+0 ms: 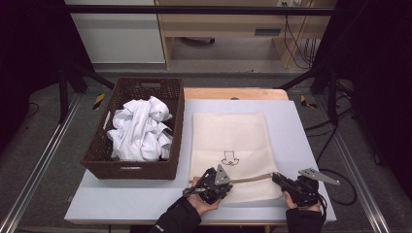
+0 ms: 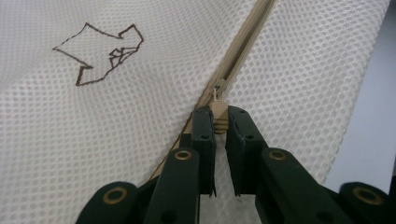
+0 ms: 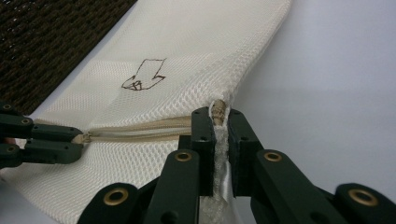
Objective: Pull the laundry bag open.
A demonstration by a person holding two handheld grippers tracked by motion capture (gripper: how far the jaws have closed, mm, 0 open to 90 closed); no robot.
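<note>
On the pale grey table (image 1: 301, 126), right of a dark wicker basket (image 1: 175, 104) of crumpled white laundry (image 1: 141, 128), lies a cream mesh laundry bag (image 1: 228, 131) with a small brown outline drawing (image 1: 229, 158) on it. Its beige zipper (image 1: 250, 178) runs across the near end, just in front of the person. At the zipper's left end, the left gripper (image 2: 220, 122) has its jaws nearly closed, pinching the zipper pull tab (image 2: 218, 116) between them. At the bag's near right corner, the right gripper (image 3: 219, 122) has its jaws drawn narrow, clamping the zipper's end (image 3: 218, 112) together with a fold of mesh. Between the two grippers the zipper lies fairly straight. The bag's far end rests flat on the table, just beside the basket.
</note>
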